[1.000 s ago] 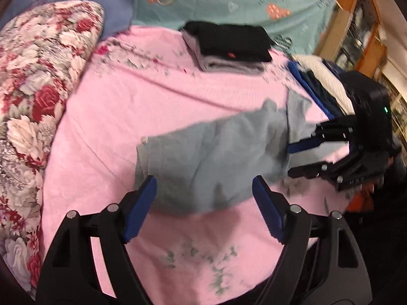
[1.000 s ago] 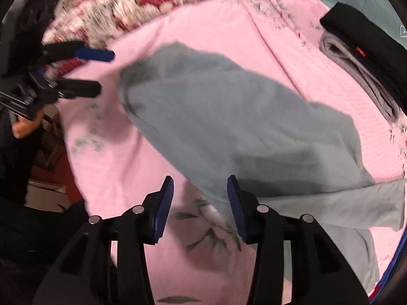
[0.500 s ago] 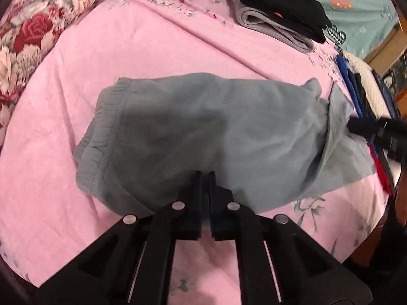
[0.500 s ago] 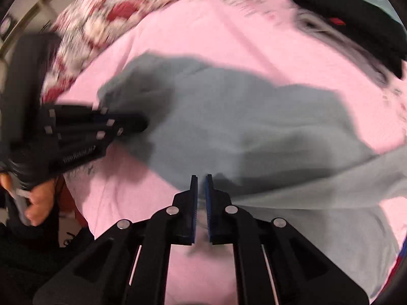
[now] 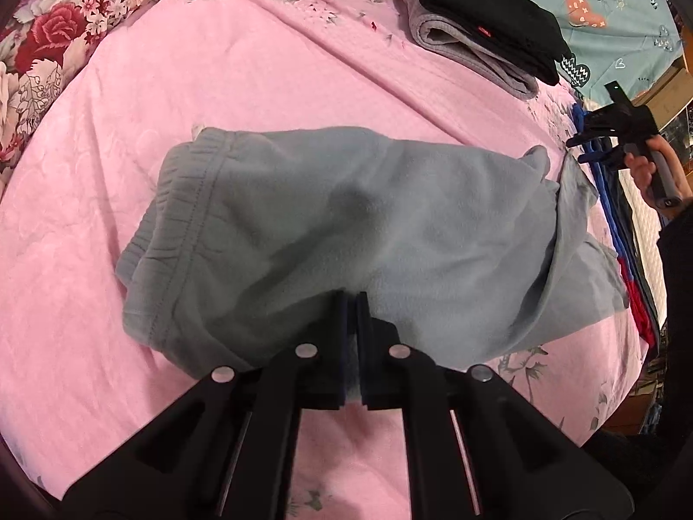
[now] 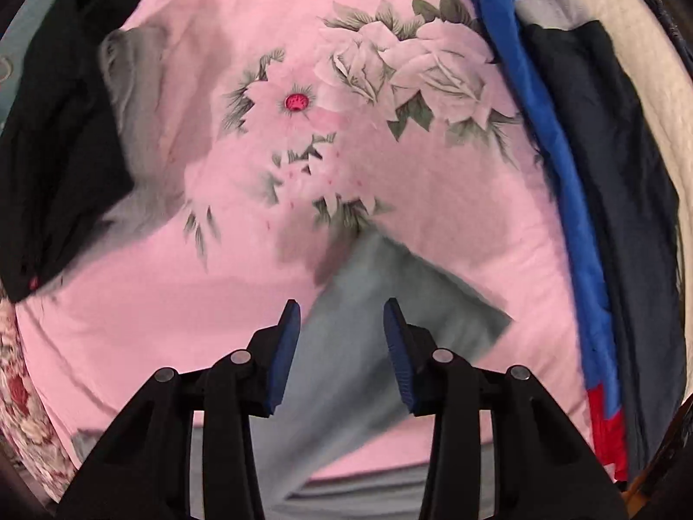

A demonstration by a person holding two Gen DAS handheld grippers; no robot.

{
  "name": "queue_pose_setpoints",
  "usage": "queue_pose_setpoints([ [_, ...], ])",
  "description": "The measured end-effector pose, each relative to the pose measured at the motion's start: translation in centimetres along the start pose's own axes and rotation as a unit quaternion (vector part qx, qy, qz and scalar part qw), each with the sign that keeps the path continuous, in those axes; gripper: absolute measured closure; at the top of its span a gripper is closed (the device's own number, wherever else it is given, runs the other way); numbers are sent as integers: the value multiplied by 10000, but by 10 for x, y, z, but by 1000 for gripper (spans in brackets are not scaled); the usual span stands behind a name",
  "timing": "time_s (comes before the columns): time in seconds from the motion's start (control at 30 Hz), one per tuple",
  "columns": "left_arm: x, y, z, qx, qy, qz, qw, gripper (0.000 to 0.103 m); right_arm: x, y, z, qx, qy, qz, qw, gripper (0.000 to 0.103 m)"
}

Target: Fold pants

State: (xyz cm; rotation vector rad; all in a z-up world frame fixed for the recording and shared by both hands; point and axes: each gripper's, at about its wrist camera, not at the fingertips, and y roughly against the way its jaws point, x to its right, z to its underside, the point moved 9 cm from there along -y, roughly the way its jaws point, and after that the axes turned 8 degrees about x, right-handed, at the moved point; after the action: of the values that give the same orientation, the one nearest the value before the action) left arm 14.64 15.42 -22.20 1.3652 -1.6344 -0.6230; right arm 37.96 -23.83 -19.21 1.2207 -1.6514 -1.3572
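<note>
The left gripper (image 5: 351, 299) is closed on the near edge of the grey pants (image 5: 346, 225) lying on the pink bed (image 5: 108, 303), while the right gripper (image 6: 341, 316) stands open above a pant leg at 6 o'clock.

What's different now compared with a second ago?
The left claw, open a second ago, closed on the near edge of the grey pants and still pinches it. The right claw shut half a second ago, then opened and now hangs over a pant leg. The folded clothes on the pink bedspread stayed put.
</note>
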Motion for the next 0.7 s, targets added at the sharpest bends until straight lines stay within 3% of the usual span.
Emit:
queue_pose_setpoints([
  [0.2,-1,0,0,-26,-5,80,10000,97,-1,-26,-4,-149,-145,350,9992,62],
  [0.23,-1,0,0,-28,5,93,10000,97,0,-26,-4,-93,-123,430,9990,66],
  [0.33,-1,0,0,-30,7,109,9999,97,7,-24,-1,9,-139,484,9987,102],
  [0.47,0,0,1,-52,-75,29,10000,97,26,-5,6,270,-261,352,9987,102],
  [0.6,4,0,1,-98,-266,-130,9995,97,50,41,17,647,-231,78,9976,102],
  [0.7,5,0,1,-128,-372,-212,9990,97,82,82,45,951,-226,-159,9951,102],
])
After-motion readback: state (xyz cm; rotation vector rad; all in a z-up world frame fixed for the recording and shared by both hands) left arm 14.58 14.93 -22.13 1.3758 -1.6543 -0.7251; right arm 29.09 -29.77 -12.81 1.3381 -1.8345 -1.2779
